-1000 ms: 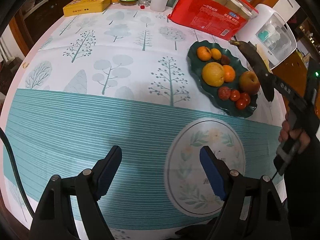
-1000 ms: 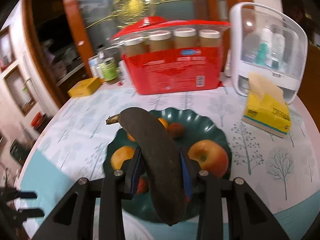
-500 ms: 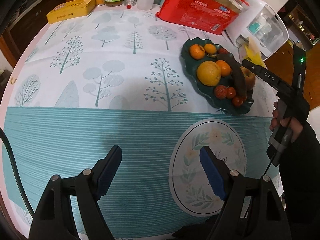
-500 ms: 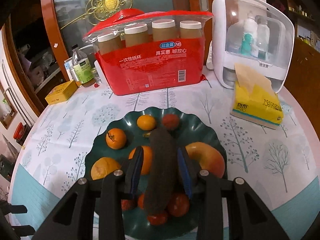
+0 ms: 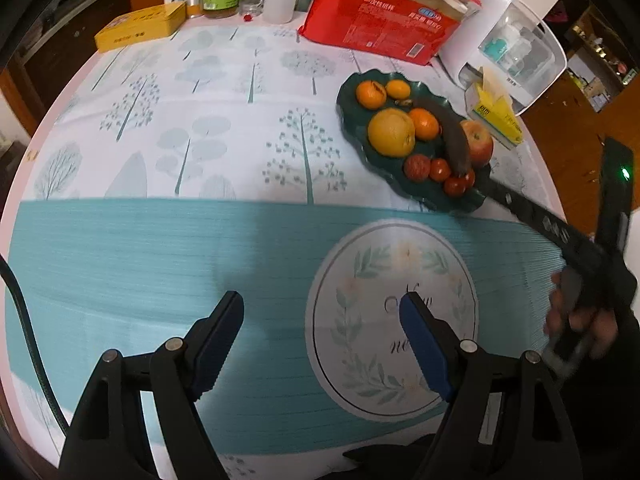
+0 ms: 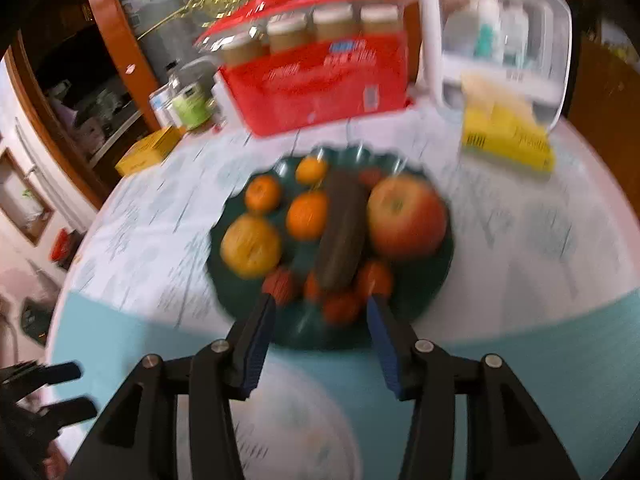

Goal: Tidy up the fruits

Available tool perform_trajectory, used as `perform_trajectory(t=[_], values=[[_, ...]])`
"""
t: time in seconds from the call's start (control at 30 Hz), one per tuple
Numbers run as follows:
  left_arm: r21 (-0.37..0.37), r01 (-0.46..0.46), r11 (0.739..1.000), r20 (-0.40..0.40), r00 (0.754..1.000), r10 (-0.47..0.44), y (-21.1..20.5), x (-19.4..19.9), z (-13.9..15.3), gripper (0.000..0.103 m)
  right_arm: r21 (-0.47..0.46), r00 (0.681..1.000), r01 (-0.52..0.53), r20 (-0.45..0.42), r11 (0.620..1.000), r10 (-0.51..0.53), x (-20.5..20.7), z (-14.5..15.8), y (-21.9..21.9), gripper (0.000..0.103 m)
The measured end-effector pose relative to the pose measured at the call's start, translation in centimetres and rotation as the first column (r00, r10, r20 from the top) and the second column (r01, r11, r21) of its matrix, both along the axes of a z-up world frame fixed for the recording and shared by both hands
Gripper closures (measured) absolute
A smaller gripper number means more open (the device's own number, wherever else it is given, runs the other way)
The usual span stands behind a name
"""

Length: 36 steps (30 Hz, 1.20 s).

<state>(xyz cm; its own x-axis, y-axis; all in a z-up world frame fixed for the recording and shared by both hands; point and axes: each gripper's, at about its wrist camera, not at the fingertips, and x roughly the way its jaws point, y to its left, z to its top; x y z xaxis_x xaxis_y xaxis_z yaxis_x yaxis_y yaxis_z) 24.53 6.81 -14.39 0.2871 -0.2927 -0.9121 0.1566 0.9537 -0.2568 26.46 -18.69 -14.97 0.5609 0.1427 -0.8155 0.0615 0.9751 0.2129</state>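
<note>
On green plate [image 6: 424, 300], dark banana [image 6: 340, 236]

Bare tablecloth [image 5: 168, 240] ahead and left, crowded fruit plate [image 5: 348, 116] right, boxes [image 5: 376, 28] behind it

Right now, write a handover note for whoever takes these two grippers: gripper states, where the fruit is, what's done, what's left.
Right gripper: open, empty; its jaws have just been opening and it sits at the near edge of the green plate.
Left gripper: open, empty, over the teal band of the tablecloth.
Fruit: the dark overripe banana lies on the plate between the mandarin and the apple, with the large orange, more mandarins and small red fruits around it.
Done: banana placed and released.
Left: no loose fruit shows on the table in either view; check outside the views before stopping.
</note>
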Motion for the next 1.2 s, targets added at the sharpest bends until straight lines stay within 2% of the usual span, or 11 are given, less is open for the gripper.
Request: perform_trajectory(t=[0.07,0.13,0.3,0.37,0.43,0.5,0.63,0.83,0.9,1.0,1.2], values=[[0.009,-0.029,1.0,-0.002,1.0,0.029,-0.3,-1.1,-0.1,0.024,0.017,0.999,-0.037,-0.024,0.999,0.038,-1.7,-0.3,0.4,0.054],[0.019,-0.056,0.998,0.001,0.998,0.056,-0.6,-2.4,0.0,0.024,0.028,0.998,-0.052,-0.044,0.998,0.054,-3.6,-0.4,0.5,0.049],[0.042,-0.111,0.993,0.027,0.994,0.11,-2.4,-5.8,0.8,0.024,0.137,0.986,-0.072,-0.138,0.988,0.091,-9.2,-0.6,0.2,0.048],[0.038,-0.116,0.992,0.041,0.993,0.115,-3.6,-7.3,1.6,0.024,0.175,0.978,-0.08,-0.175,0.981,0.111,-11.3,-0.2,0.2,0.047],[0.041,-0.113,0.993,0.062,0.992,0.111,-4.8,-8.5,2.7,0.024,0.183,0.974,-0.1,-0.183,0.978,0.134,-13.2,0.7,0.2,0.041],[0.041,-0.102,0.994,0.094,0.991,0.098,-5.8,-9.7,4.0,0.024,0.185,0.967,-0.132,-0.191,0.974,0.167,-14.8,2.2,0.0,0.039],[0.034,-0.09,0.995,0.153,0.985,0.084,-7.7,-11.9,7.3,0.024,0.121,0.964,-0.177,-0.178,0.977,0.197,-16.7,5.1,-0.8,0.035],[0.039,-0.123,0.992,0.202,0.973,0.113,-8.5,-14.2,11.5,0.023,0.144,0.969,-0.192,-0.126,0.971,0.211,-19.1,9.9,-2.7,0.029],[0.052,-0.13,0.99,0.246,0.963,0.114,-8.8,-15.2,12.8,0.018,0.132,0.975,-0.195,-0.082,0.972,0.206,-20.2,11.3,-2.7,0.026],[0.091,-0.143,0.986,0.291,0.95,0.111,-9.1,-16.2,13.8,0.015,0.093,0.979,-0.196,-0.035,0.976,0.2,-21.6,12.4,-2.2,0.022],[0.174,-0.174,0.969,0.332,0.937,0.108,-9.9,-17.6,14.1,0.007,0.065,0.987,-0.157,-0.006,0.985,0.158,-22.4,12.7,-2.1,0.012]])
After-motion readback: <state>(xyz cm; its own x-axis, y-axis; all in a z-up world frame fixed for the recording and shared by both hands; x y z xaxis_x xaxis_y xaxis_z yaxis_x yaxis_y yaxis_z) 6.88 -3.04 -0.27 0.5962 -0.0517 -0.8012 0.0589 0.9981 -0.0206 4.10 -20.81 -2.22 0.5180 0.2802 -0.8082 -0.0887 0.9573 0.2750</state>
